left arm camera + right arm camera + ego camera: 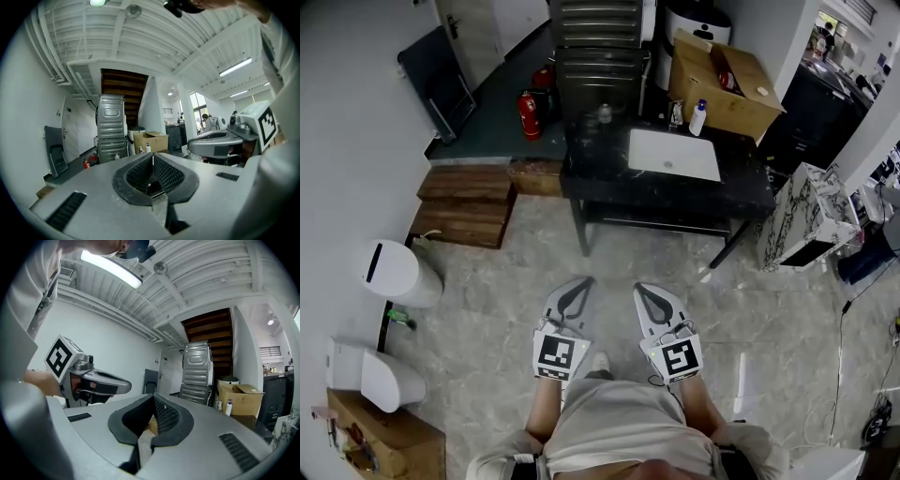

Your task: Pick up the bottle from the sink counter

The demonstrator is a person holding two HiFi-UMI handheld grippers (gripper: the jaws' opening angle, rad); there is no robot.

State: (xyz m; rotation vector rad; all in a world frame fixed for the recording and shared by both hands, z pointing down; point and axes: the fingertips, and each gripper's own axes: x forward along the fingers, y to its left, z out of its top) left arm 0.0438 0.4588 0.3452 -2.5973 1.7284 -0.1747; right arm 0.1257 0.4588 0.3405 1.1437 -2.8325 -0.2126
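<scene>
The bottle (698,118), white with a blue cap, stands upright at the back of the dark sink counter (609,183), beyond the right corner of the white basin (673,155). It shows small and far off in the left gripper view (148,148) and the right gripper view (228,408). My left gripper (578,286) and right gripper (644,291) are held side by side close to my body, well short of the counter, pointing level toward it. Both have their jaws shut with nothing between them (152,157) (153,397).
An open cardboard box (722,84) stands right behind the bottle. A grey metal cabinet (598,47) and two red fire extinguishers (529,114) are at the back left. Wooden steps (467,202) and a white bin (394,274) lie to the left, a marbled unit (811,216) to the right.
</scene>
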